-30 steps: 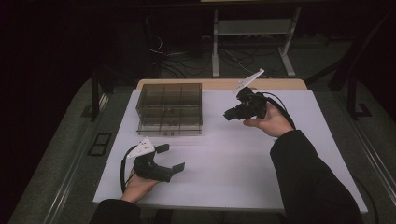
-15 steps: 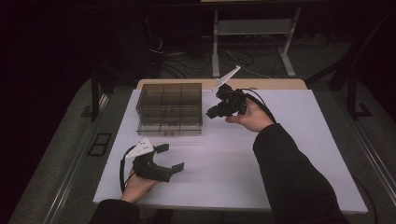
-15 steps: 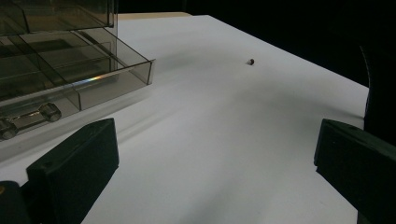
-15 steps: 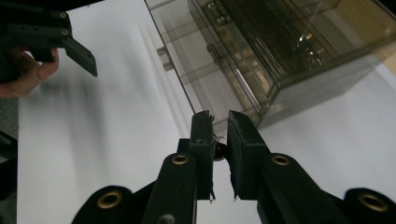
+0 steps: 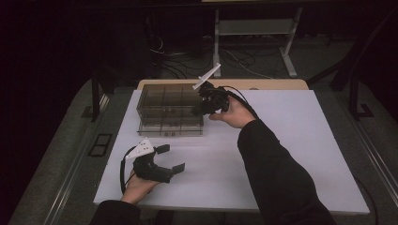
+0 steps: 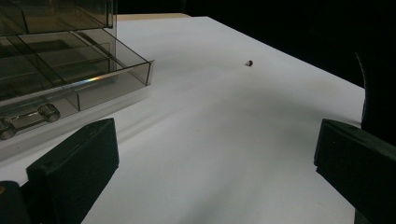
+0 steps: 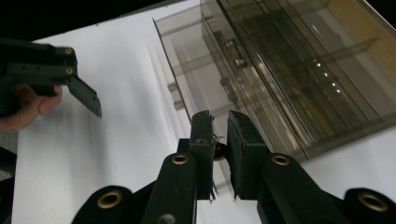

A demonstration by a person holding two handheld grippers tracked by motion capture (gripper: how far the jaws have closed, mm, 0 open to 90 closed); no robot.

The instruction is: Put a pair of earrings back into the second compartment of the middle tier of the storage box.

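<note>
Two tools [image 5: 201, 107] [image 5: 170, 159], one clear drawer box [image 5: 170, 110], one small bead [image 6: 250, 63].

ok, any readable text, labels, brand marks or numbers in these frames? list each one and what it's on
None readable.
Smoky clear drawer organizer: no label or print shows on its walls or drawers.
White tabletop: blank.
Left gripper and right gripper: no markings legible, only brass rivets on the right one's arms.
Grey plate on the left gripper: plain.

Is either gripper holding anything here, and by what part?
The right gripper pinches a small dark red bead between its pads. The left gripper is open and holds nothing.
</note>
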